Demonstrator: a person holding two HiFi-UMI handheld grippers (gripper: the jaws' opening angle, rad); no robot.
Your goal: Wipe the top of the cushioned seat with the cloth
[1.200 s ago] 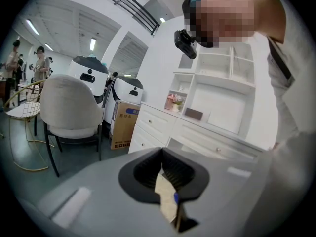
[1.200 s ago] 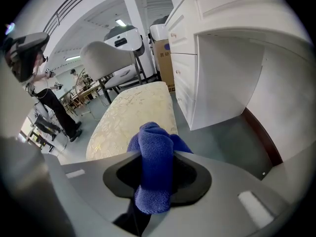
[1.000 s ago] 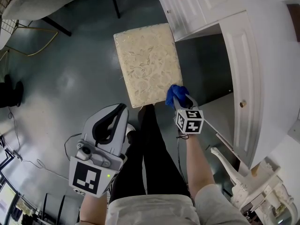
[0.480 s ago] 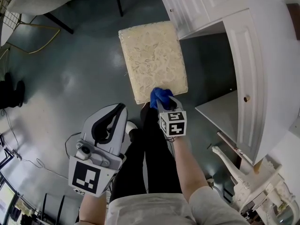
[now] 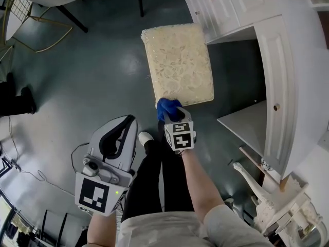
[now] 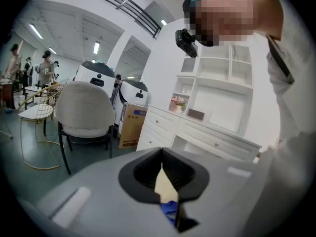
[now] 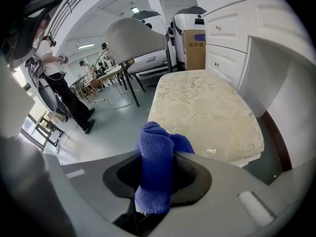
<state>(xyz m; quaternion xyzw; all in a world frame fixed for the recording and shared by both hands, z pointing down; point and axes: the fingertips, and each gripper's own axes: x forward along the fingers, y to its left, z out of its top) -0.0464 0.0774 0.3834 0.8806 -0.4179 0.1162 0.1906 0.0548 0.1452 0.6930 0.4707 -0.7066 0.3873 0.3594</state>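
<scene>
Right tool (image 5: 172,115) pinched blue cloth (image 5: 168,107); cloth bunched at near edge of cushioned seat (image 5: 180,60), by its left corner. Left tool (image 5: 127,126) held low over floor (image 5: 77,76), well apart from seat, tips pressed together, nothing between. Seat stood beside white cabinet (image 5: 226,4).

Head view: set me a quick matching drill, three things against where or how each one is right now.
1 blue cloth
2 cushioned seat
3 left claw

A shut, empty, back beside the person's leg
B on the floor beside the white drawers
C gripped in the right claw at the seat's near corner

Pairs: 1-C, 2-B, 3-A
</scene>
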